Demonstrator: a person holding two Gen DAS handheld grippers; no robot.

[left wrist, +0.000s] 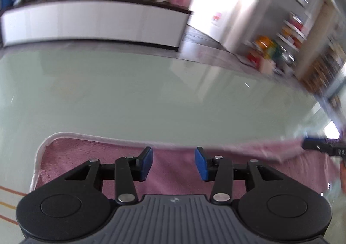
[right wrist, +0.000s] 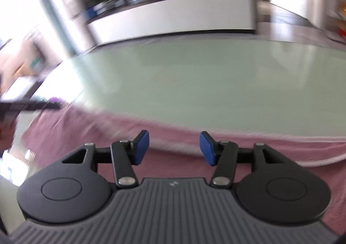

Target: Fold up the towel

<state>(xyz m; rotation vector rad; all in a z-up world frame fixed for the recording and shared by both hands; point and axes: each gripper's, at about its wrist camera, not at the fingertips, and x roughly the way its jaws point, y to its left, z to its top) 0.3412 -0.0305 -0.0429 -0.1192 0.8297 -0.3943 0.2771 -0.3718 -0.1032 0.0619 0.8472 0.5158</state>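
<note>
Left claw (left wrist: pixel 174 162): mine, released, above pink towel (left wrist: pixel 177 179). Right claw (right wrist: pixel 174 148): mine, released, above same towel. Green table (left wrist: pixel 151 92) beneath.

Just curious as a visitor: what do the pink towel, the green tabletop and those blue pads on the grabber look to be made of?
Towel: soft fleecy cloth, probably microfibre or terry; matte, fuzzy nap, paler stitched border.
Tabletop: likely glass or glossy lacquer; smooth pale green with blurred reflections.
Blue pads: seemingly rubber or soft plastic; matte, on black arms of hard plastic or metal.
</note>
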